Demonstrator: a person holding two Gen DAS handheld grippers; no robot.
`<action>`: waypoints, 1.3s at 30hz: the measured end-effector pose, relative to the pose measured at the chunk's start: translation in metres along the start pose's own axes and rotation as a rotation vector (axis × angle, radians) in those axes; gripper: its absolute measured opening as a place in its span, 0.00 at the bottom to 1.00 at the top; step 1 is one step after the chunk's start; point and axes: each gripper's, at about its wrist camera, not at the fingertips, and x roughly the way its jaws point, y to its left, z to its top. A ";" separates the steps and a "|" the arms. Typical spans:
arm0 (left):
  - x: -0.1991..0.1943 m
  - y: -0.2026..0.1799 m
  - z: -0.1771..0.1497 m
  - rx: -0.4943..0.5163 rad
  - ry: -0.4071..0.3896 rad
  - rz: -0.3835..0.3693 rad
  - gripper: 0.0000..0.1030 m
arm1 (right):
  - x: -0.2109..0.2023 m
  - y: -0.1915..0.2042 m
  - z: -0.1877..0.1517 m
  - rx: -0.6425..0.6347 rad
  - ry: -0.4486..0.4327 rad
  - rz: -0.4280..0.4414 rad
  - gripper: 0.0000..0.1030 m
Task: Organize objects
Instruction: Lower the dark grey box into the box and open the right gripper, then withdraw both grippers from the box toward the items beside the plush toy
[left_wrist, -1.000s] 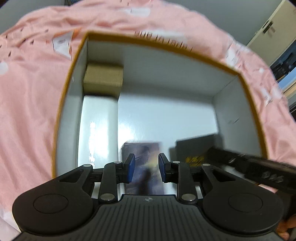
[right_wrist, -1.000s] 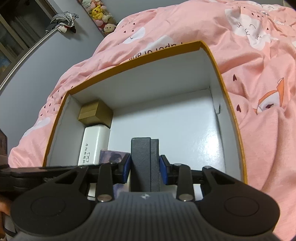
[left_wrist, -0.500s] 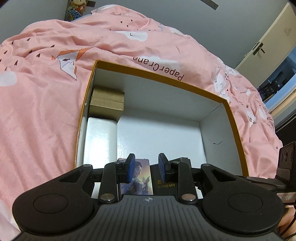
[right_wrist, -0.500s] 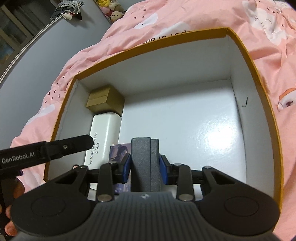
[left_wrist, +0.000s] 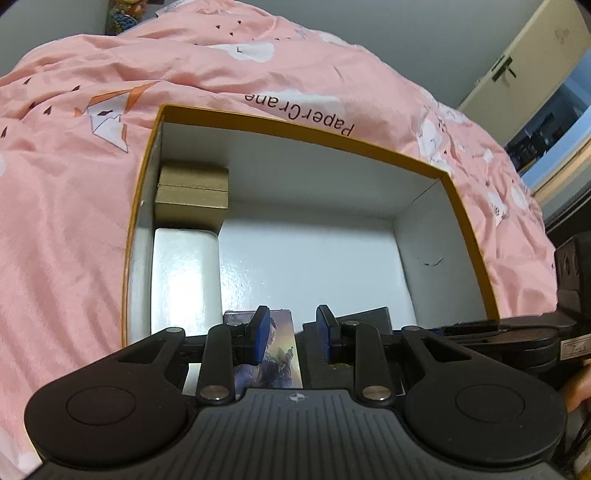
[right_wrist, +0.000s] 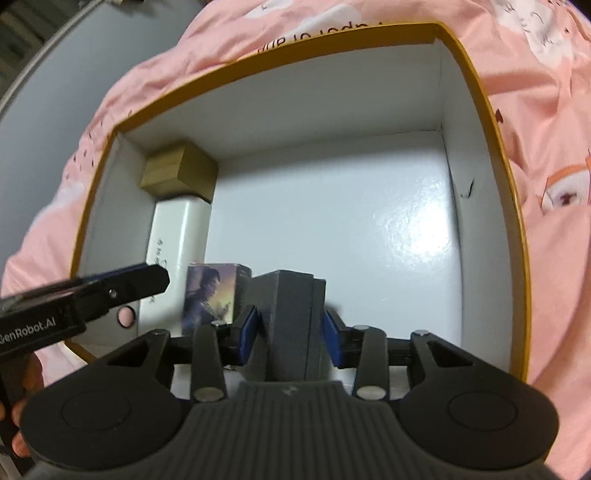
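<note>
right gripper (right_wrist: 290, 332) pads flank dark grey box (right_wrist: 291, 325), gap each side; grip uncertain. box inside orange-rimmed carton (right_wrist: 476, 85), beside picture box (right_wrist: 210, 291). left gripper (left_wrist: 291, 334) parted, empty.

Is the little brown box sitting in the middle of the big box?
No, the brown box sits in the far left corner of the big box, just behind the long white box.

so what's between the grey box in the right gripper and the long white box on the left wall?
The illustrated card box, standing on the big box's floor between the grey box and the white box. Clearest in the right wrist view.
</note>
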 end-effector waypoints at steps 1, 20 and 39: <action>0.002 0.000 0.002 0.004 0.005 0.001 0.29 | 0.001 0.001 0.002 -0.019 0.011 -0.015 0.42; 0.043 0.001 0.028 0.066 0.113 0.036 0.29 | 0.032 0.025 0.012 -0.304 0.222 -0.055 0.44; 0.074 0.006 0.031 0.044 0.222 0.038 0.27 | 0.033 0.017 0.018 -0.161 0.102 -0.026 0.31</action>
